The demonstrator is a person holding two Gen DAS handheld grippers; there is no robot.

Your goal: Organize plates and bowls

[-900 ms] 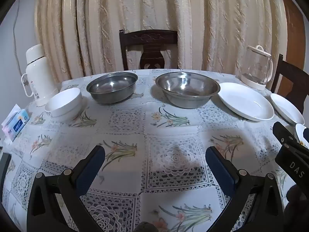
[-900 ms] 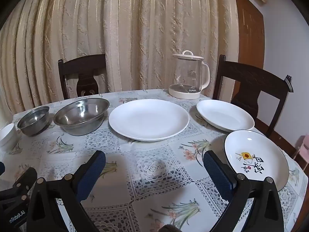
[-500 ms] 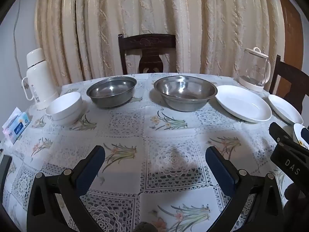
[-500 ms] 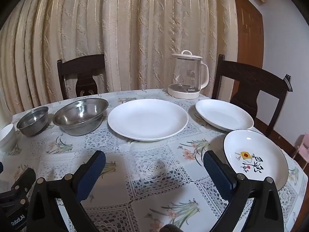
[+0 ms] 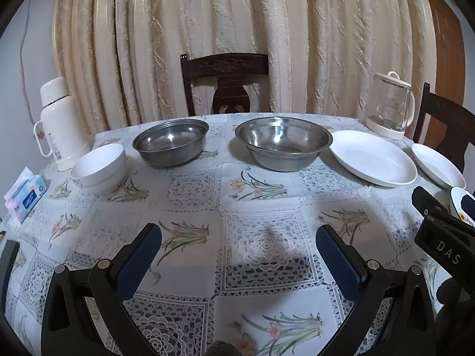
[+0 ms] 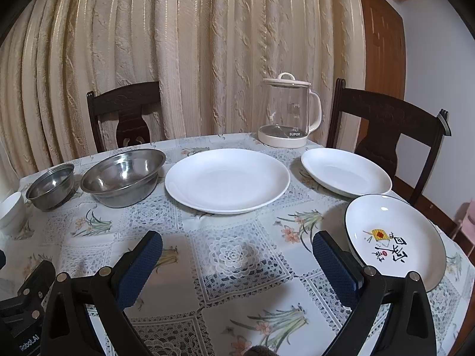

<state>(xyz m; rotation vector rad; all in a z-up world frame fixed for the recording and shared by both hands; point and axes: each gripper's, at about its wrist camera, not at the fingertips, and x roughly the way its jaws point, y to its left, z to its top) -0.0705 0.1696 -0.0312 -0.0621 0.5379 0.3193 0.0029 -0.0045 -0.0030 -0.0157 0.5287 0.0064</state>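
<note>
Along the far side of the table (image 5: 267, 195) sit a white ceramic bowl (image 5: 99, 167), a small steel bowl (image 5: 170, 141), a larger steel bowl (image 5: 283, 142), a big white plate (image 5: 372, 157) and a smaller white plate (image 5: 438, 164). The right wrist view shows the same row: small steel bowl (image 6: 50, 185), large steel bowl (image 6: 123, 173), big plate (image 6: 227, 179), smaller plate (image 6: 346, 170), plus a dark-rimmed printed plate (image 6: 394, 237) by the right finger. My left gripper (image 5: 239, 241) hovers open over bare cloth. My right gripper (image 6: 237, 244) is open too, holding nothing.
A white thermos (image 5: 58, 121) and a tissue pack (image 5: 25, 197) stand at the left edge. A glass kettle (image 6: 289, 112) sits at the back right. Dark wooden chairs (image 5: 225, 83) (image 6: 386, 130) ring the table before a cream curtain.
Both views have tilted up slightly, so the dishes sit a little lower in frame. Both grippers stay open and nothing on the table has moved.
</note>
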